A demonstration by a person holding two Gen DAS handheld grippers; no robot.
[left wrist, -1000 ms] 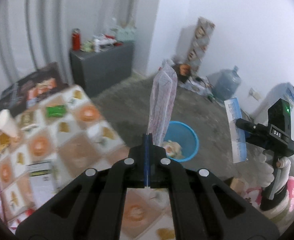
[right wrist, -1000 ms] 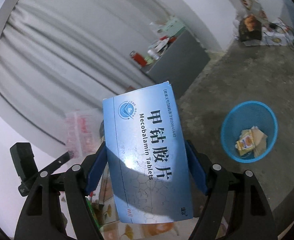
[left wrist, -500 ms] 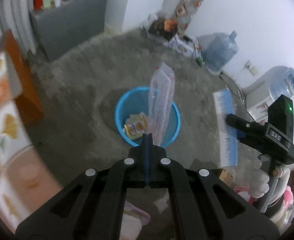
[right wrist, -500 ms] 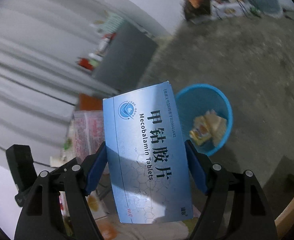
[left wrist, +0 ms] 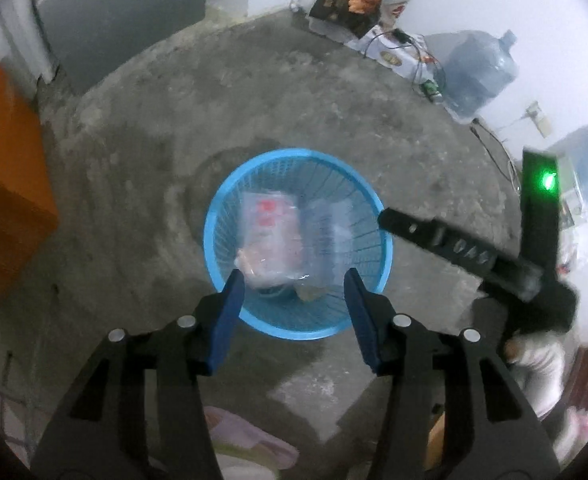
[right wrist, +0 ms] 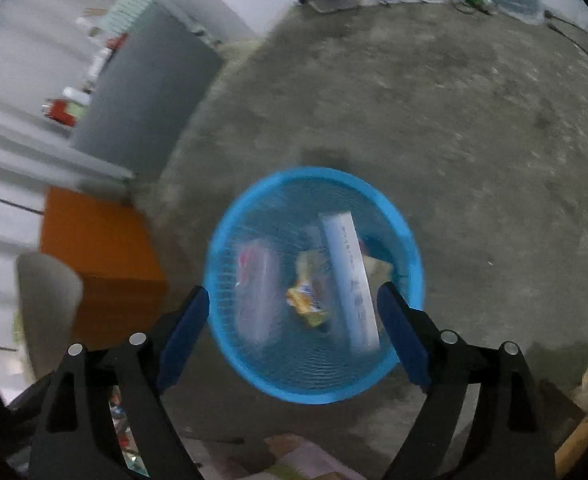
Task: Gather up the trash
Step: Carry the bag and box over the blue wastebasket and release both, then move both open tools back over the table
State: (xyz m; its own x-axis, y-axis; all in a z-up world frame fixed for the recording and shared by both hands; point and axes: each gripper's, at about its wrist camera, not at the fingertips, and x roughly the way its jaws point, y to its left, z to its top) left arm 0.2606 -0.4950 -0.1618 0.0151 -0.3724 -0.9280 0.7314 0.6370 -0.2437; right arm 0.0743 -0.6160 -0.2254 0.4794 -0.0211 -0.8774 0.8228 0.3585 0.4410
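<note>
Both grippers, left (left wrist: 294,292) and right (right wrist: 294,312), are now hanging wide open and empty over the blue basket (left wrist: 214,216) on the floor; plastic bag (left wrist: 270,240) and tablet box (right wrist: 349,280), gripped a second ago, are lying inside; drop-off looks done

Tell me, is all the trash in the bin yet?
Done: the plastic bag and the blue box lie in the bin, beside a yellow wrapper. In hand: nothing; the left gripper and right gripper are both open above it. Left: cannot tell, the table is out of view.
</note>
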